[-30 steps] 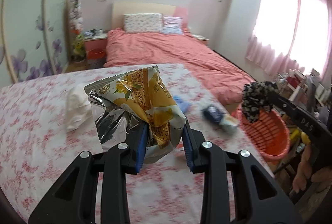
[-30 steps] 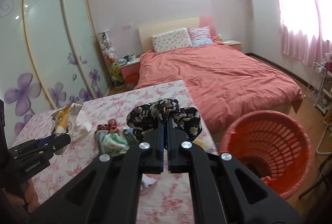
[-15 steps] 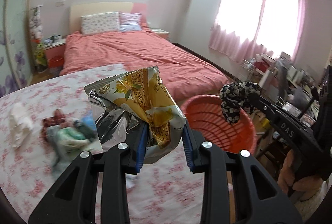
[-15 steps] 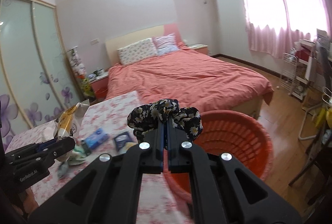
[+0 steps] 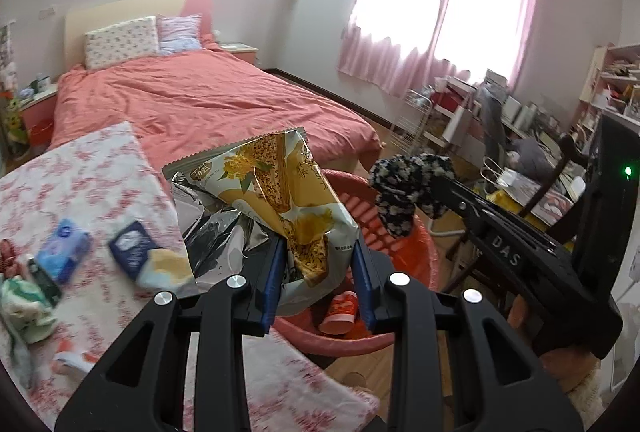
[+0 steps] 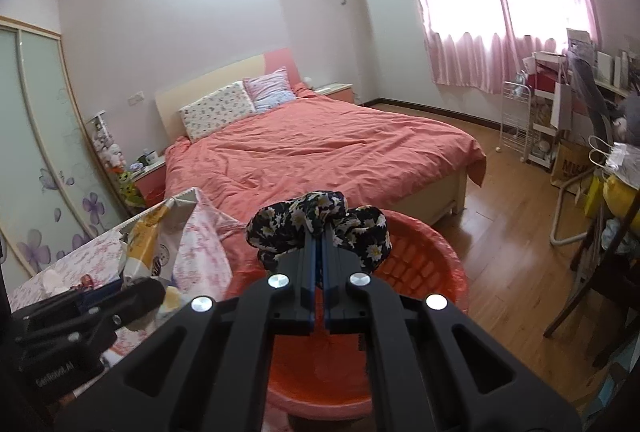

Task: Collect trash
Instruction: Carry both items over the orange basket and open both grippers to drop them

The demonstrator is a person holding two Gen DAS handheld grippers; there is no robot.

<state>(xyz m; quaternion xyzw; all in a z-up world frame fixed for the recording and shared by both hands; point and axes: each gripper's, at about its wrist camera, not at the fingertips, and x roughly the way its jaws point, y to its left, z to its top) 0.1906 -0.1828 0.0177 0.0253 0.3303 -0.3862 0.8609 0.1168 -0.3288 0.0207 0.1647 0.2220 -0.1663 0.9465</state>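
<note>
Left gripper [image 5: 318,272]: jaws clamped on snack wrapper [image 5: 276,200]. Right gripper [image 6: 319,252]: jaws shut on floral cloth [image 6: 320,220]. Risk: wrapper, near basket [image 6: 432,264] rim, could drop outside.

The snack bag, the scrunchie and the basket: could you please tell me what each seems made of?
Snack bag: printed plastic film, seemingly foil-lined; its inside is crinkled silver. Scrunchie: soft woven fabric, matte, gathered in folds, floral print. Basket: moulded plastic, slightly glossy red-orange, with slotted walls.

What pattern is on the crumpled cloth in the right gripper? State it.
Black crumpled cloth with small white-and-yellow daisies; clearest in the right wrist view.
</note>
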